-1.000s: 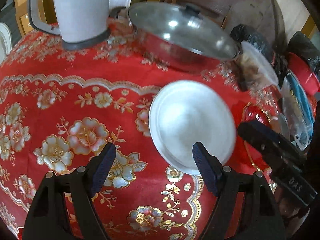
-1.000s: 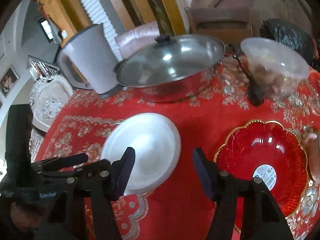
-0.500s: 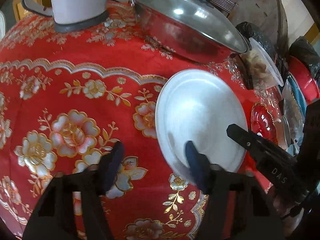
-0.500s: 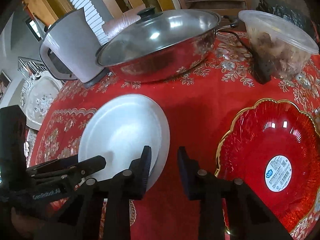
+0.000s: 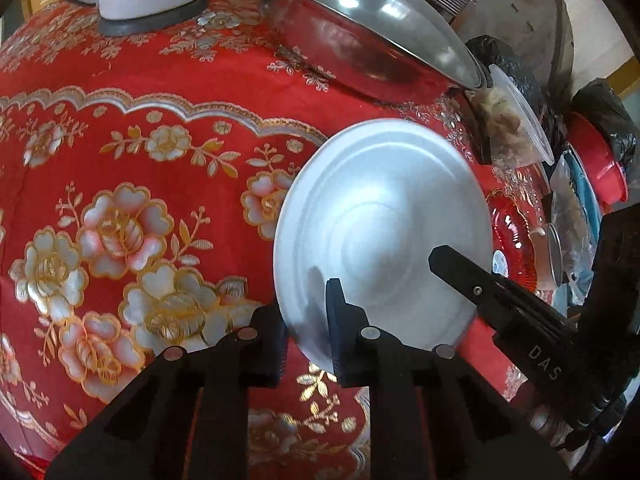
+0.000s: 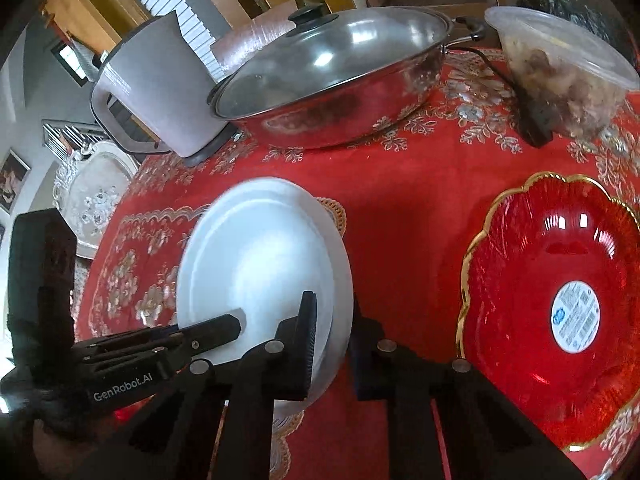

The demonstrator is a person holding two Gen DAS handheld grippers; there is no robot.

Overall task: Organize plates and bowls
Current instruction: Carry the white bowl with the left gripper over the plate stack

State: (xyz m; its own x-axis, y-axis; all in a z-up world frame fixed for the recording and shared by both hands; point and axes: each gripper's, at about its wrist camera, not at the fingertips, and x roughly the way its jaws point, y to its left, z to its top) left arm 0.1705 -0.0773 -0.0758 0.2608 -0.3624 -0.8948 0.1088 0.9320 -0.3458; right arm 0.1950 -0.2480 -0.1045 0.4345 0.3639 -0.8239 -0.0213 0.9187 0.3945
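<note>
- here, my left gripper [image 5: 306, 328] pinches the white plate's [image 5: 384, 216] near rim.
- my right gripper [image 6: 332, 344] clamps its opposite edge, beside the red plate [image 6: 560, 312].

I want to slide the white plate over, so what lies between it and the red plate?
In the right wrist view, only bare red tablecloth separates the white plate from the red plate.

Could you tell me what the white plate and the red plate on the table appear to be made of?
White plate: probably ceramic or melamine; opaque and smooth, with a soft sheen and a raised rim. The look alone cannot settle which.
Red plate: likely plastic or glass; translucent, glossy, with ribbed moulding, a scalloped gold edge and a round sticker left on.
</note>
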